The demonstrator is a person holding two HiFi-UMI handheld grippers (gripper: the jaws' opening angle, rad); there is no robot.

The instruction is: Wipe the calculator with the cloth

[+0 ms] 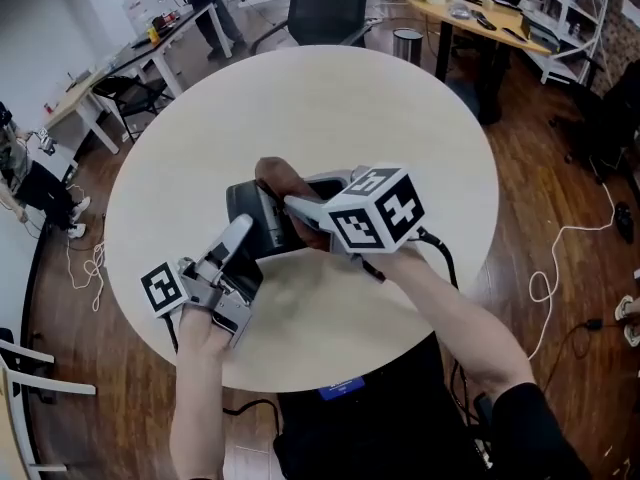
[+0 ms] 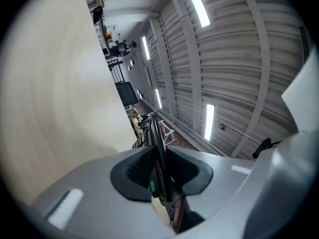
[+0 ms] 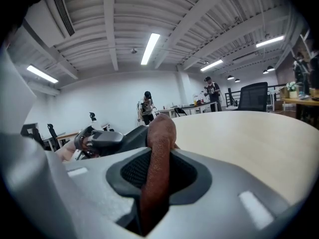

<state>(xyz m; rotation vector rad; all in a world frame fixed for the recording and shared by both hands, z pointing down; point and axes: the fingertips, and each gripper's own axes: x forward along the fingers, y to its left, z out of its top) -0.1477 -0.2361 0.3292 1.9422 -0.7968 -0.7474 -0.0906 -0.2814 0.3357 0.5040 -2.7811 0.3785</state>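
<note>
- Head view shows the wipe under way. The left gripper (image 1: 245,248), in the lower left of the frame, has its jaws closed on the near-left edge of the calculator (image 1: 250,213). The calculator sits just left of centre, over the round table (image 1: 400,118).
- Left gripper view confirms that grip. The jaws stand only a little apart, and a thin dark slab, seen edge-on, is pressed between the pads at the bottom centre of the frame.
- The right gripper (image 1: 300,208) comes in from the right. Its jaws are clamped on a brown cloth (image 1: 278,176), which sticks up between the pads at the centre of the right gripper view.
- The cloth lies across the upper right part of the calculator and appears to touch it, so I judge this to be mid-stroke.
- How much of the face is already wiped cannot be told, as no dirt or streaks show. What seems left is to finish the passes and set the calculator down.
- The calculator is a flat, dark, rectangular slab, and its keys are too small to make out. It lies roughly parallel to the tabletop, but whether it rests on the table or is lifted slightly is unclear.
</note>
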